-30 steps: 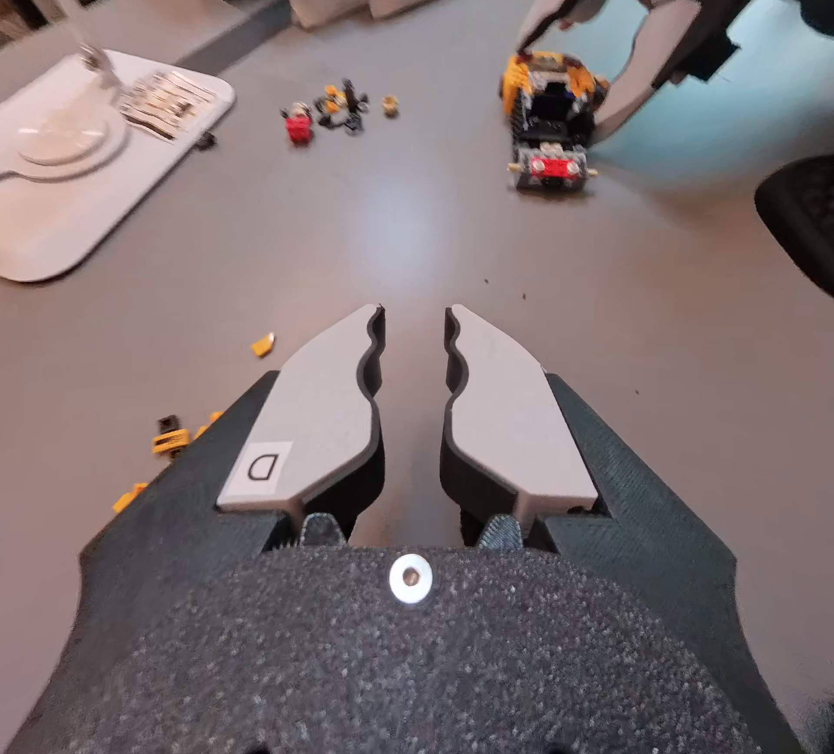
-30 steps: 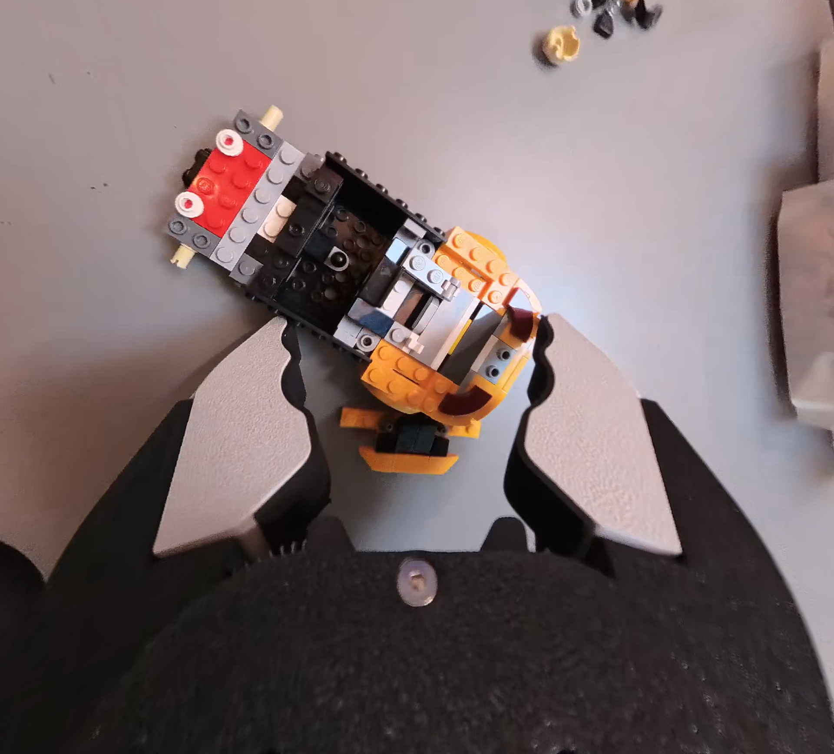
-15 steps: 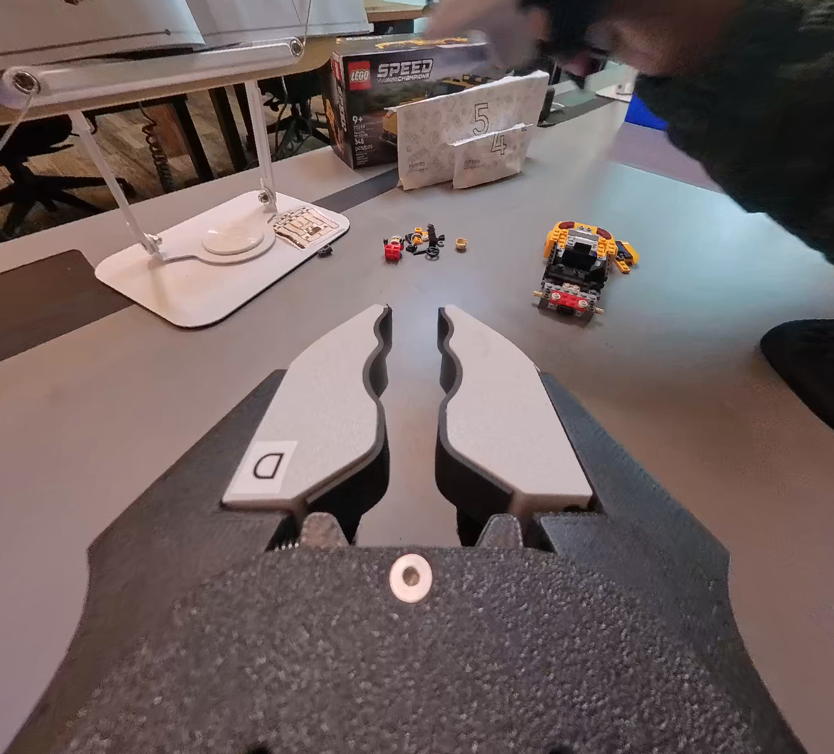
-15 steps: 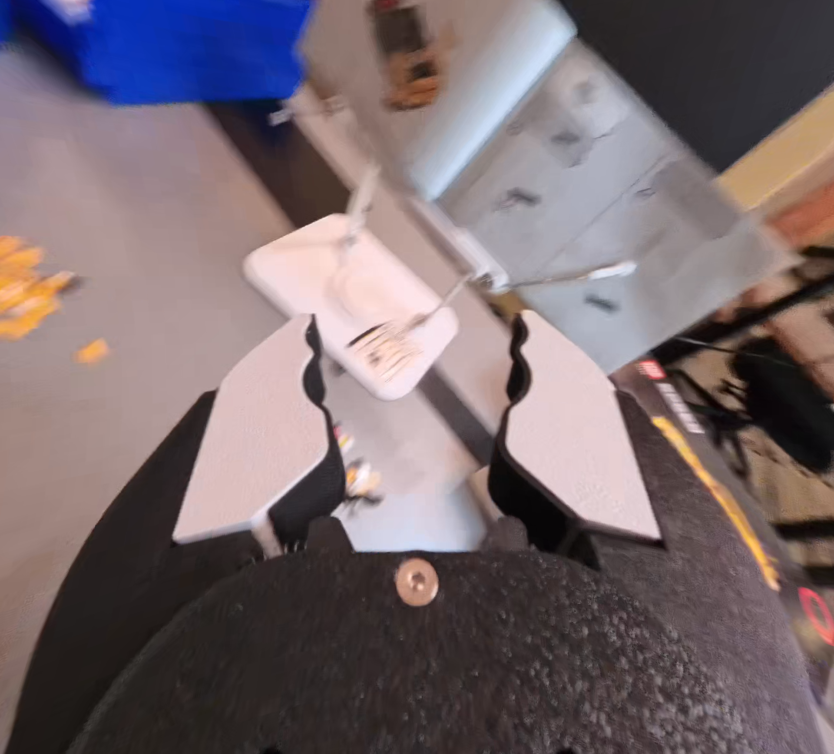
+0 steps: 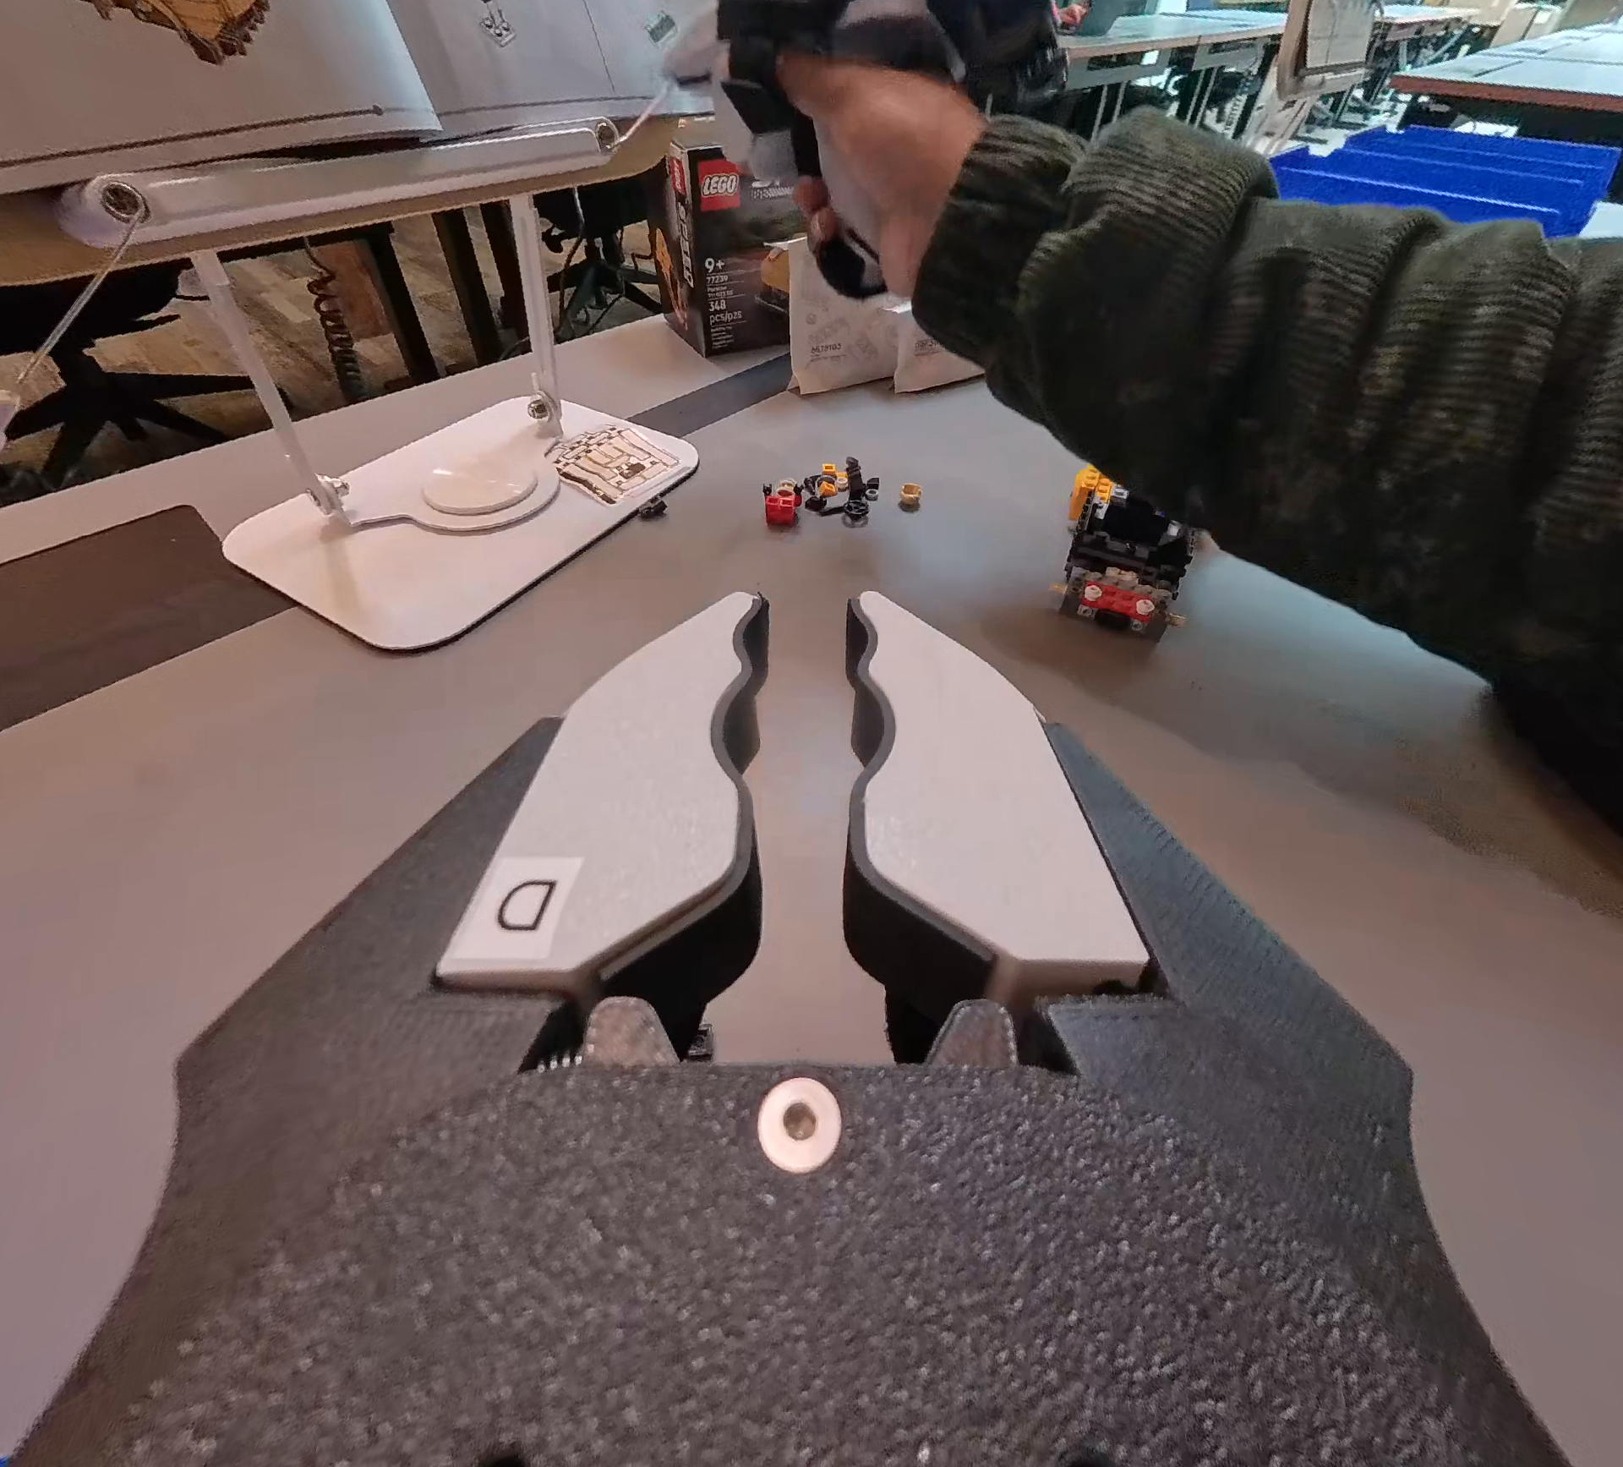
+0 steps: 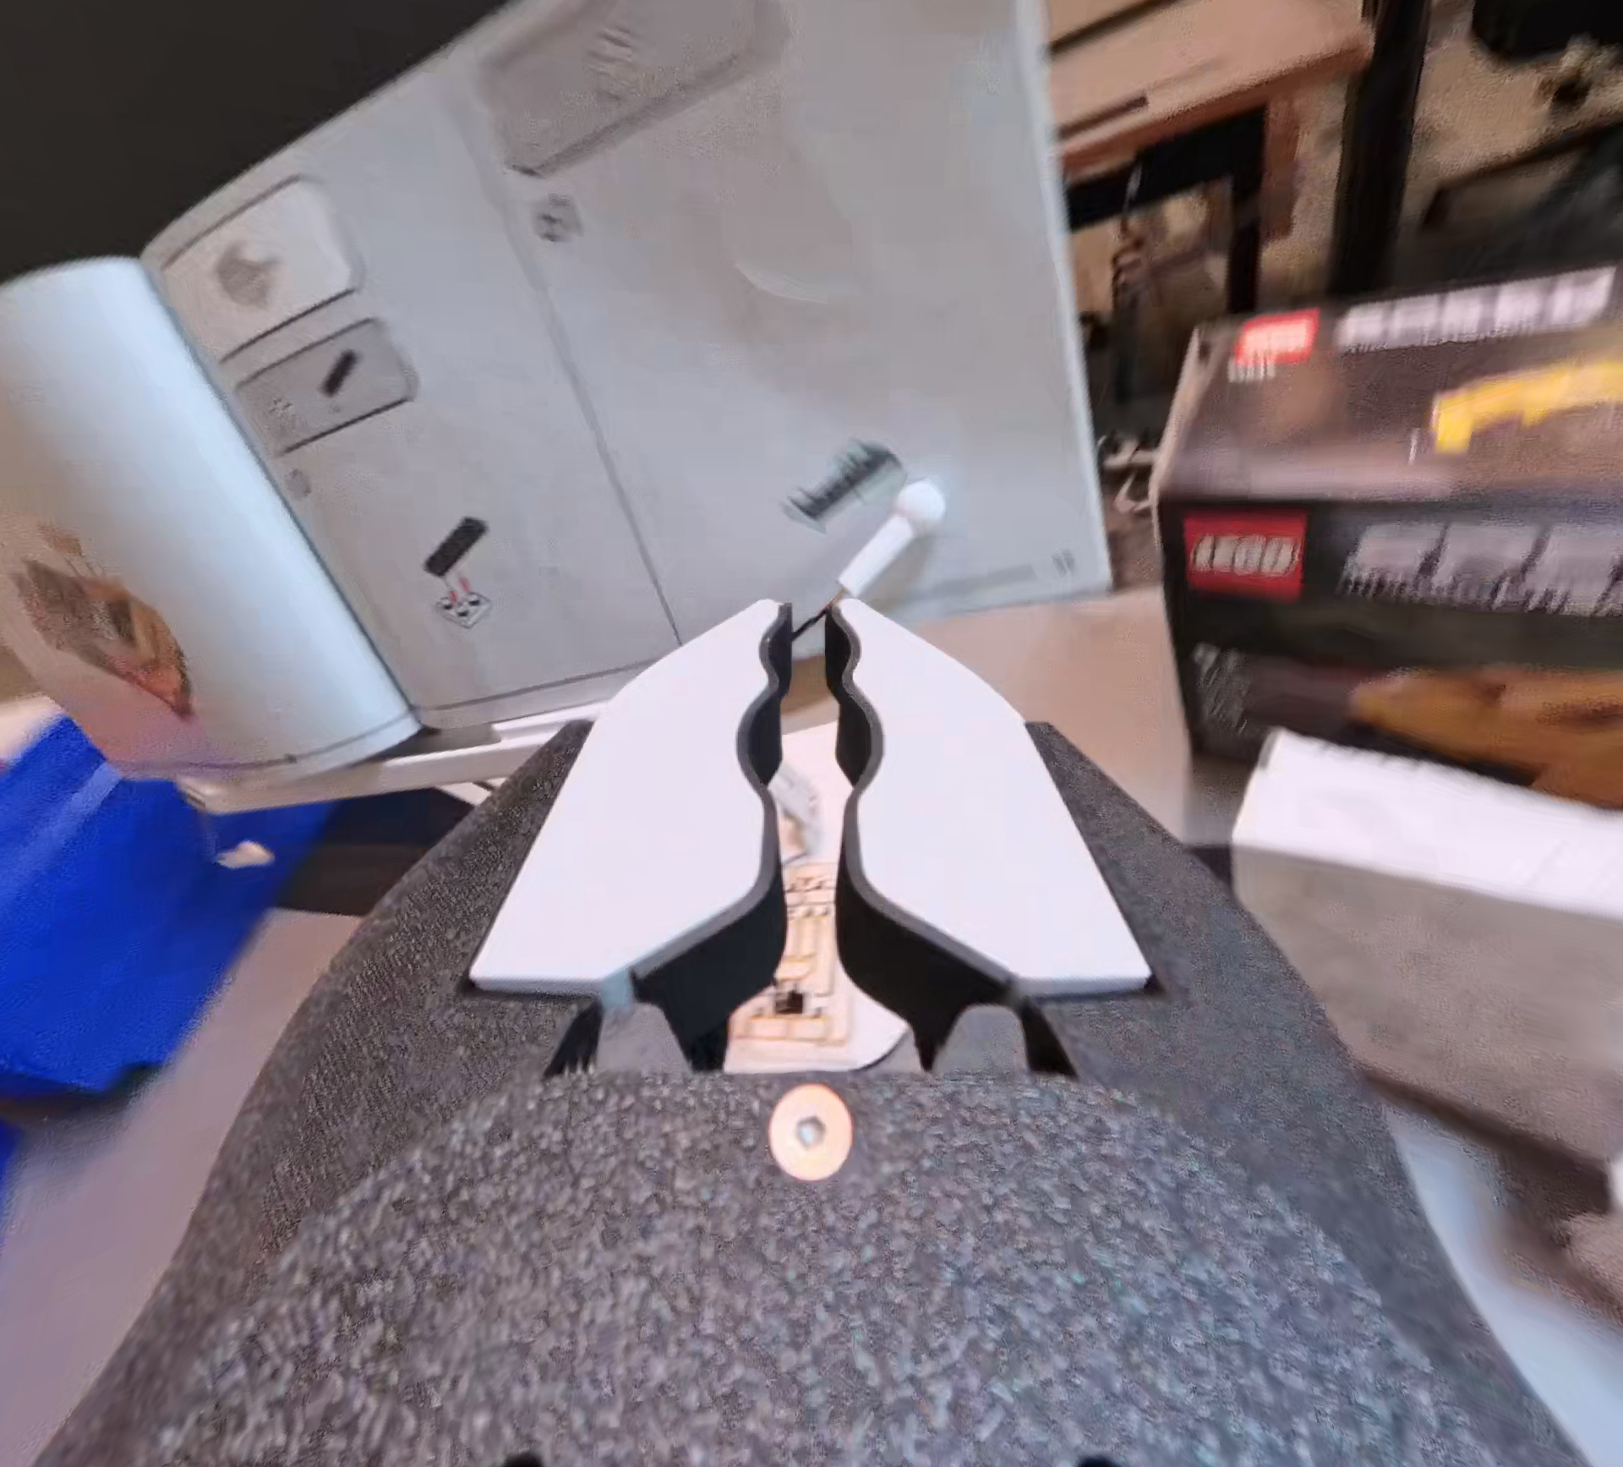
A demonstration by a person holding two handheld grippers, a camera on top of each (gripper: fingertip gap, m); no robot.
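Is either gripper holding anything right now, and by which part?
Left gripper: nothing. Right gripper: the book stand's thin page-clip wire runs between its near-shut tips; a firm hold cannot be told.

Brick car half behind a green sleeve; motion-blurred box cut off at right.

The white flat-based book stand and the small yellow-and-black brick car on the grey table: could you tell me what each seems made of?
The white flat-based book stand looks like painted metal or plastic: smooth satin sheen, thin rods. The small yellow-and-black brick car looks like glossy moulded plastic: studded, interlocking bricks.
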